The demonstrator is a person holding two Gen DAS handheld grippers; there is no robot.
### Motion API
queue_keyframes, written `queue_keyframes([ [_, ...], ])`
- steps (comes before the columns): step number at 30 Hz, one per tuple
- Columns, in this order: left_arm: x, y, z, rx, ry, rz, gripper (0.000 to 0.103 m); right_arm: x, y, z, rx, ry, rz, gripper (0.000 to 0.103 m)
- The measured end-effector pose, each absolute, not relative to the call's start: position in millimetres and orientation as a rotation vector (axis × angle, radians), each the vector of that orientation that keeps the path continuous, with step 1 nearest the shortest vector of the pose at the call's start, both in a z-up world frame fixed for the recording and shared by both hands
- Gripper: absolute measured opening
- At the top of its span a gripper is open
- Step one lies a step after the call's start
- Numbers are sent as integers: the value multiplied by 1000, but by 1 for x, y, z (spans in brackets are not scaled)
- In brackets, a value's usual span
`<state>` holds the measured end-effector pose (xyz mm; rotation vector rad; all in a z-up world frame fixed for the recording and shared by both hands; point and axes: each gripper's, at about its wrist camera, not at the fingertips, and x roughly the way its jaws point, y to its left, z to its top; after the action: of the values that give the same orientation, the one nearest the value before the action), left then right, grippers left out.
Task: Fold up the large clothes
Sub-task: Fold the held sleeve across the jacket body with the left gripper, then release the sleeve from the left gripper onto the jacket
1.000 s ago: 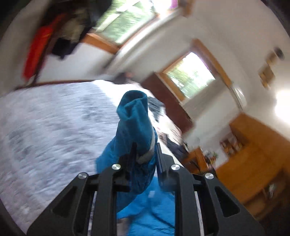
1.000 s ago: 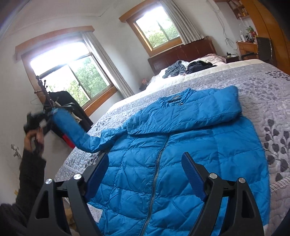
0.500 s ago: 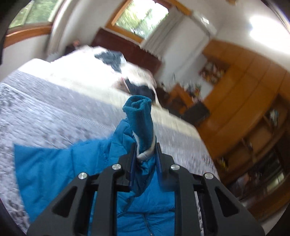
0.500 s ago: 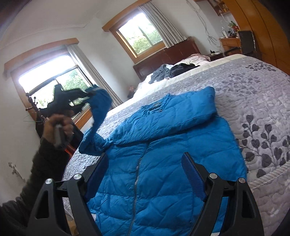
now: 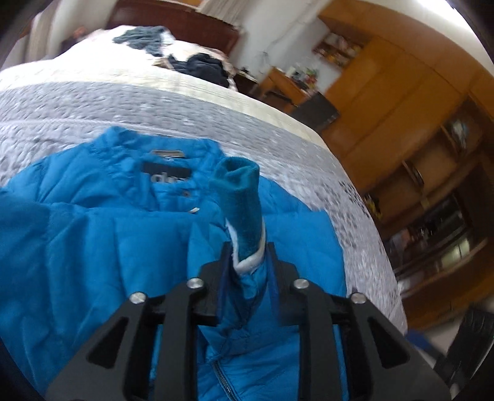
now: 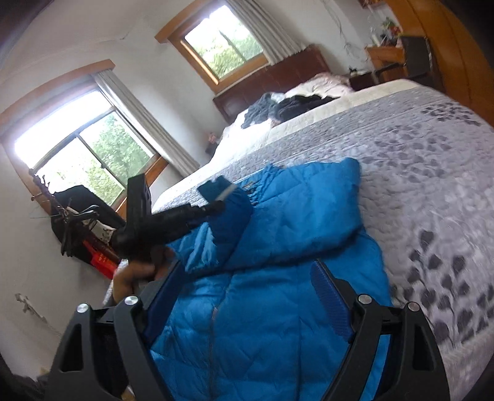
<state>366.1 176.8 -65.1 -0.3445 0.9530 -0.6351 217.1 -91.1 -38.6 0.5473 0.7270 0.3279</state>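
Over the blue jacket, left tongs clamping its cuff, right tongs wide, empty, dark clothes beyond.

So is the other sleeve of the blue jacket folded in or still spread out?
Folded in: the far sleeve lies across the jacket chest.

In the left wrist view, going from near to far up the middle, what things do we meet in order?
left gripper → sleeve cuff → jacket collar → grey quilt → dark clothes pile → headboard
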Motion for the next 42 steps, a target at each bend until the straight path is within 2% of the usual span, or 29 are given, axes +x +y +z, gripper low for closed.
queue_keyframes([
  [1, 363, 180, -60, -358, 938, -634, 65, 232, -91, -38, 556, 743, 341, 85],
  [3, 351, 206, -48, -434, 862, -621, 93, 265, -91, -44, 601, 795, 372, 85],
  [7, 323, 252, -27, -553, 828, -646, 93, 331, -96, -81, 784, 950, 428, 85],
  [10, 295, 290, -16, -601, 765, -623, 93, 370, -99, -109, 870, 1046, 403, 81],
  [12, 278, 314, -15, -616, 736, -597, 93, 383, -102, -124, 879, 1132, 294, 73],
  [16, 257, 354, -17, -647, 707, -554, 93, 387, -105, -138, 932, 1169, 251, 69],
  [19, 254, 373, -26, -694, 710, -537, 93, 389, -107, -146, 980, 1129, 261, 70],
  [21, 260, 380, -35, -746, 725, -550, 93, 395, -107, -153, 1025, 1108, 269, 66],
  [23, 270, 387, -47, -804, 752, -561, 93, 402, -107, -158, 1057, 1100, 281, 46],
  [24, 276, 390, -52, -827, 763, -560, 93, 406, -105, -159, 1058, 1103, 285, 39],
  [26, 281, 395, -55, -851, 770, -568, 93, 410, -104, -154, 1018, 1085, 282, 14],
  [35, 311, 383, -64, -806, 829, -570, 93, 392, -133, -73, 763, 890, 234, 12],
  [39, 328, 372, -73, -769, 873, -559, 93, 378, -145, -69, 716, 856, 203, 12],
  [42, 344, 366, -84, -722, 919, -533, 93, 371, -156, -90, 719, 882, 168, 12],
])
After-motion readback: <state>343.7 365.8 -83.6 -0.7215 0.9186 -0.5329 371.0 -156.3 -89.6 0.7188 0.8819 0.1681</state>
